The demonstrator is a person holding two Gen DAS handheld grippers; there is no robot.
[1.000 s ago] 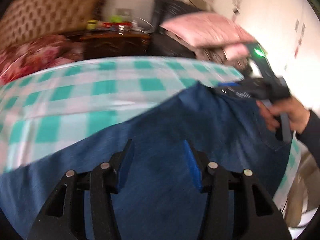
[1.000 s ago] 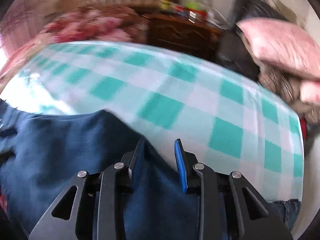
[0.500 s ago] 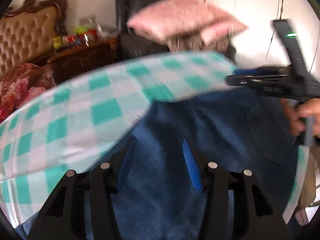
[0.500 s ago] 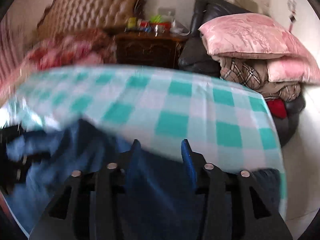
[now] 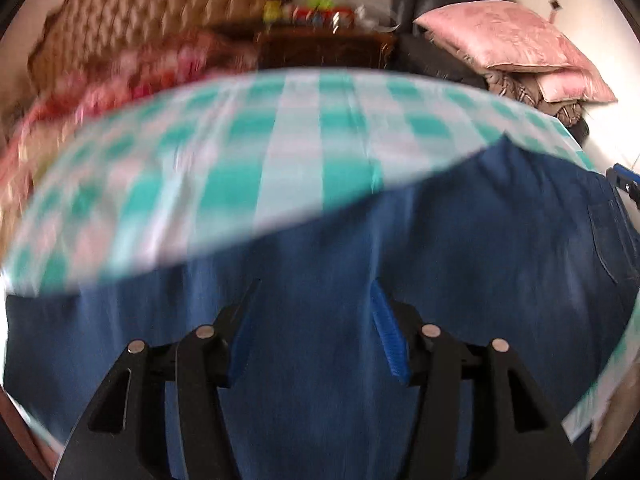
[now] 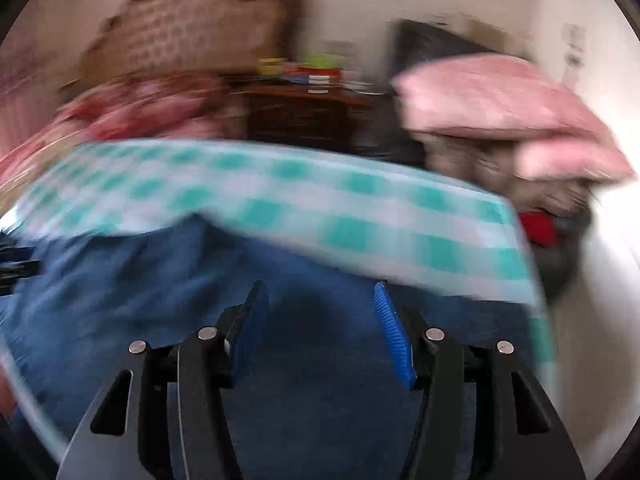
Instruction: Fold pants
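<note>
Blue denim pants lie spread on a bed with a green and white checked sheet. My left gripper is open above the denim, with nothing between its blue pads. My right gripper is open over the pants in the right wrist view, also empty. The tip of the right gripper shows at the right edge of the left wrist view. Part of the left gripper shows at the left edge of the right wrist view. Both views are blurred by motion.
A tufted headboard and a red floral blanket are at the back left. A dark wooden nightstand with small items stands behind the bed. Pink pillows are stacked on a dark chair at the right.
Both grippers have swung back to face the headboard. The right gripper has opened wider and no longer has denim between its jaws. The left gripper stays open.
</note>
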